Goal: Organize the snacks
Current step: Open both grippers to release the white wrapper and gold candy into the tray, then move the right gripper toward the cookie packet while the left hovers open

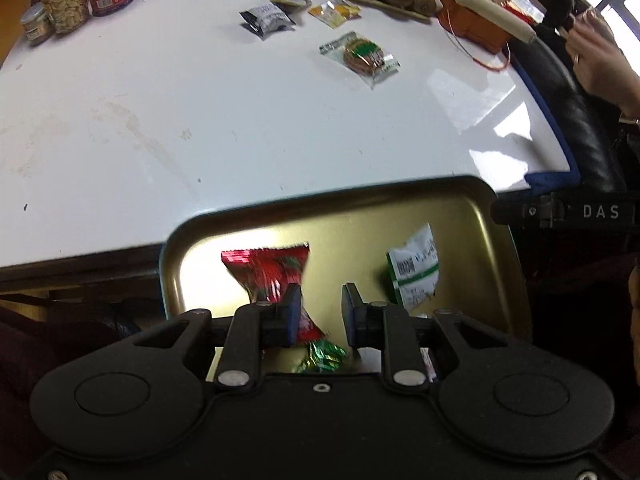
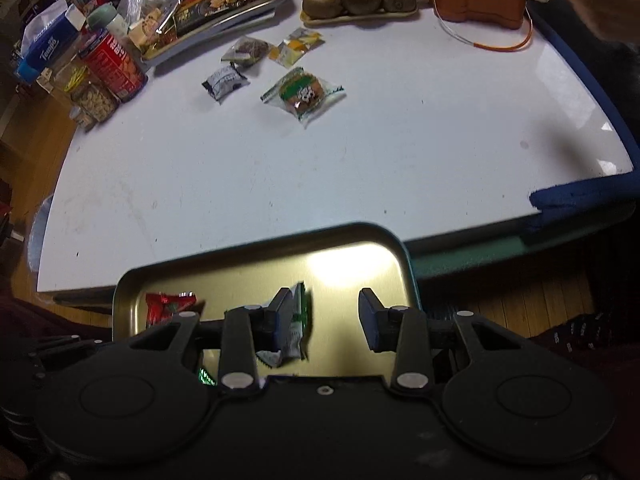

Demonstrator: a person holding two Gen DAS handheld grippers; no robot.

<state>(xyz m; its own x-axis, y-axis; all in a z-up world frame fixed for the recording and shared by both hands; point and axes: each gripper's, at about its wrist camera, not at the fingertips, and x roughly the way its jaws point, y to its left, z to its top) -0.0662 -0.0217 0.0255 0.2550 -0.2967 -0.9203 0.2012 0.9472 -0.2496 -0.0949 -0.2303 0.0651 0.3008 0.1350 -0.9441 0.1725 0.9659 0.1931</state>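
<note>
Lettering "DAS" is showing right of the left hand-held gripper; "Tempo" tissues are sitting far left beyond the right hand-held gripper. Both are gaping, pinching nothing, over a tray.

Glossy gold metal tray holding a shiny red foil wrapper and a white-green plastic packet; smooth, glossy white tabletop, scuffed in places; matt black plastic gripper fingers.
</note>
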